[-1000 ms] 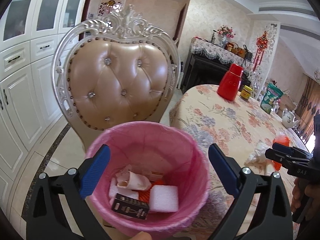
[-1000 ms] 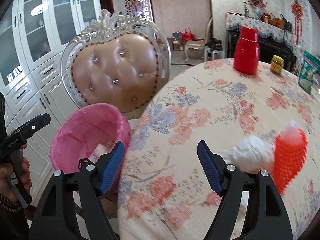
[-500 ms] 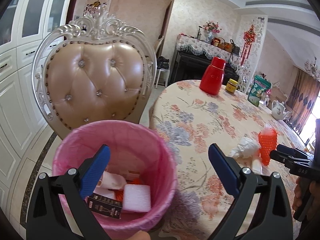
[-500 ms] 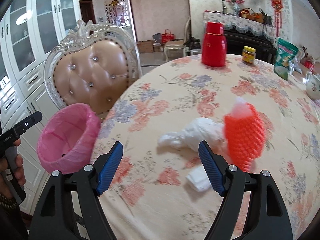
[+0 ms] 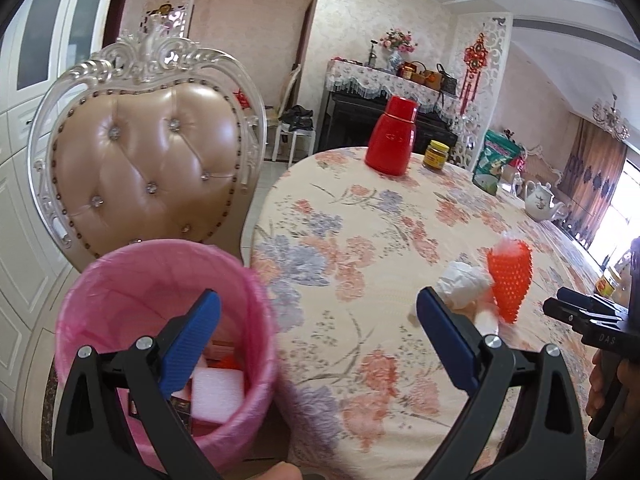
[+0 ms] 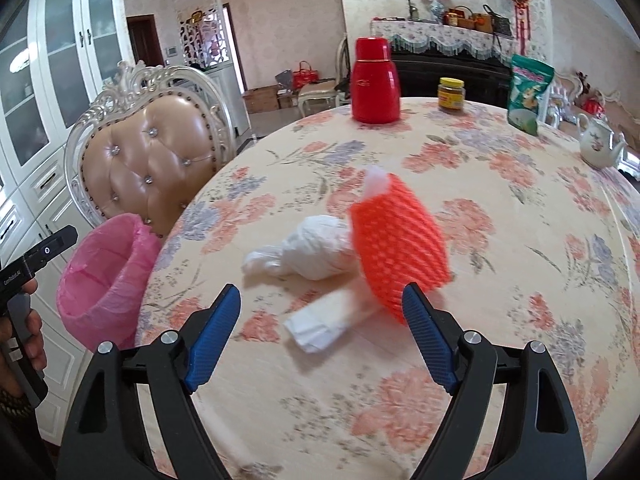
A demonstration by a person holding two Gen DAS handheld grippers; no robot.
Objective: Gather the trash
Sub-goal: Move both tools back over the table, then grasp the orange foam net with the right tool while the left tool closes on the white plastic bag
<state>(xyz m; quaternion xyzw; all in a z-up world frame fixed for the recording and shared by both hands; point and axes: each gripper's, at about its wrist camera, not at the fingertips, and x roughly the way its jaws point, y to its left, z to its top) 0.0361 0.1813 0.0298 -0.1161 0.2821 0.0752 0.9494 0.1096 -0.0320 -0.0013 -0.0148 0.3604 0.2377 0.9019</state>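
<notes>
Trash is what the right claw faces: its blue pads stand wide apart and bare, having just been spreading, with nothing between them. Just ahead of the gap lies a folded white paper scrap flat on the desk. Ahead and toward the right pad an orange foam fruit net stands tilted, with a white tuft poking from its top; its lower edge lies just ahead of that pad and appears to touch the scrap. Beyond the scrap, beside the net on its left, sits a crumpled white tissue wad. All three pieces rest together, near the desk's front edge.

The left claw is likewise released and empty. Under its left pad, below the desk edge, sits the pink-lined bin, already holding a white foam block, a dark box and orange bits. The same three scraps show ahead of its right pad, with the right claw's black tip at the far right of that view.

By my reading, the step in hand is the reach for the next piece, grasp not yet made. The next move calls for lowering the right claw so one piece sits squarely between the pads. The net looks springy and light, so a centred pinch should hold it better than a nip at its rim; then it must be carried leftward to the bin.
</notes>
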